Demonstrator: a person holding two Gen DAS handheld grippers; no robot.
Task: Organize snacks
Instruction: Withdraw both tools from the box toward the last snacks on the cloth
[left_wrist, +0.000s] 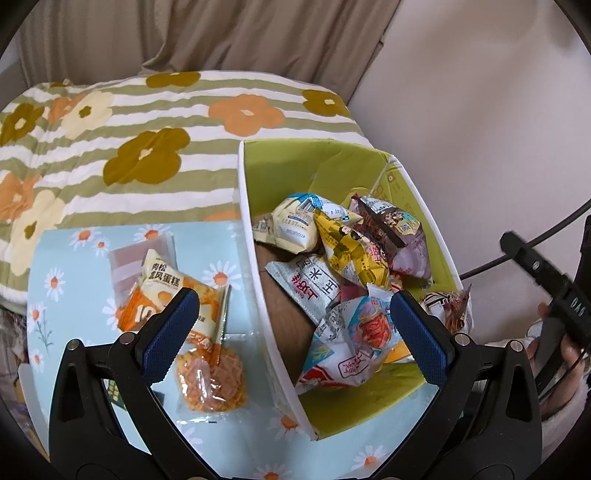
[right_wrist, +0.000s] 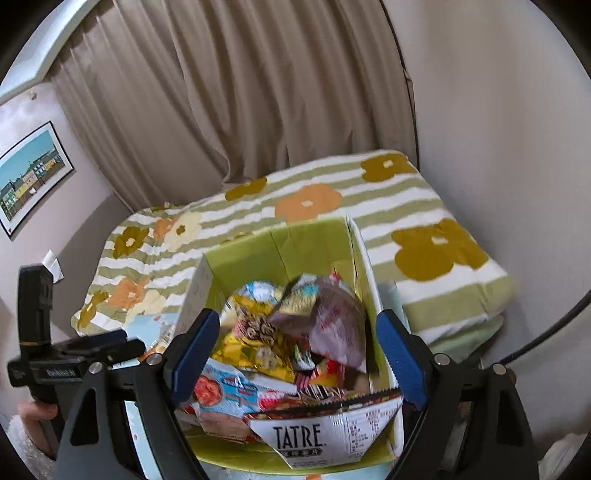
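Left gripper (left_wrist: 293, 325) above the box (left_wrist: 245, 229) edge, fingers spread wide, nothing between the pads. Snack packets (left_wrist: 343, 243) piled inside the green-lined box; two more, an orange cake packet (left_wrist: 166, 291) and a clear noodle-snack packet (left_wrist: 210, 376), lie on the daisy-print bench (left_wrist: 66, 266) beside it. Right gripper (right_wrist: 297, 360) over the box, fingers spread, not pinching; TATRE packet (right_wrist: 325, 432) at the near wall

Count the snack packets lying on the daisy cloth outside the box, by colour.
Orange-and-white packet: 1
Clear packet of orange snack: 1
Brown packet: 1
Total: 3 clearly seen
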